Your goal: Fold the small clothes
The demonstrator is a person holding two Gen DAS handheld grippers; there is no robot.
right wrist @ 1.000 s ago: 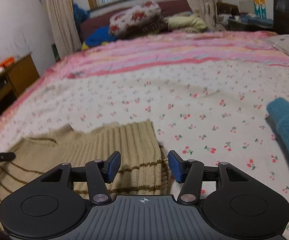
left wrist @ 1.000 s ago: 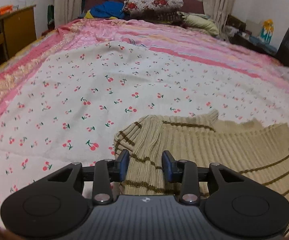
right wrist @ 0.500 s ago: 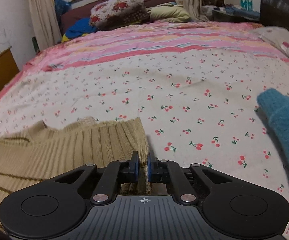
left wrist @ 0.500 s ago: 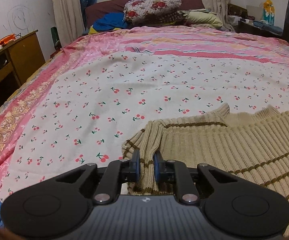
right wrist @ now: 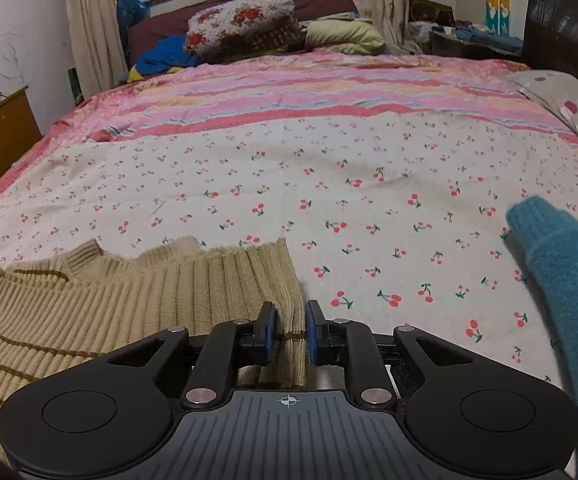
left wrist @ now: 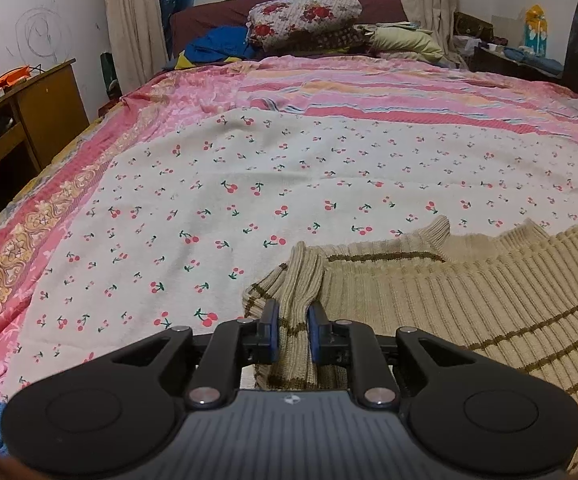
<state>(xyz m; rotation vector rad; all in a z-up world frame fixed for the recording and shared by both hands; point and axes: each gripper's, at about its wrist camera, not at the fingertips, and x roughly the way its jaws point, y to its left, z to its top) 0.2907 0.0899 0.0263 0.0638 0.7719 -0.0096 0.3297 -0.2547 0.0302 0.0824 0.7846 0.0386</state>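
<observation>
Through my left wrist camera, my left gripper pinches a bunched ribbed fold of the beige sweater, which lies on the cherry-print sheet. Through my right, my right gripper, its jaws having just eased apart slightly, clamps the sweater's other edge; a teal garment lies nearby.
</observation>
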